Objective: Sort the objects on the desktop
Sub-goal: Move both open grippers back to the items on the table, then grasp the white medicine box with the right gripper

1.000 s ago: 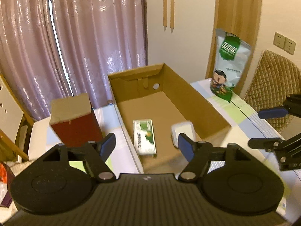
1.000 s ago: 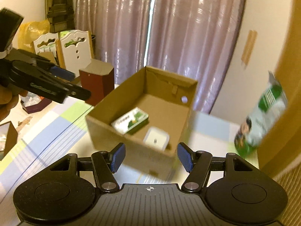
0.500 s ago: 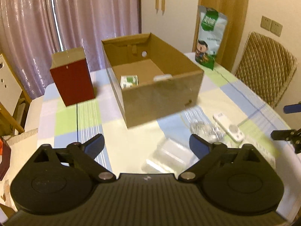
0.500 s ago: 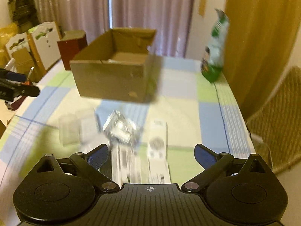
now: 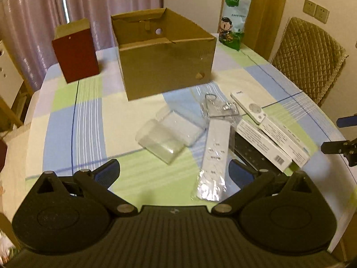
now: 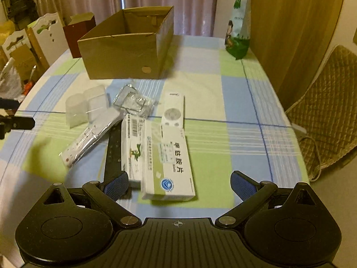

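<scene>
On the table point(image 5: 89, 120) both grippers' fingers gape wide, empty; overlapped medicine boxes point(image 6: 167, 156) and bagged power strip point(image 5: 215, 147) could snag or slide when grabbed.

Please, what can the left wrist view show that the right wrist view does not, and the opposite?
Only the left wrist view shows the wall sockets and the red box's whole front. Only the right wrist view shows the white carved chairs and the printed tops of the two medicine boxes. Both show the cardboard box, the snack bag, the white remote, the clear plastic case, and both grippers, left and right, open and empty.
</scene>
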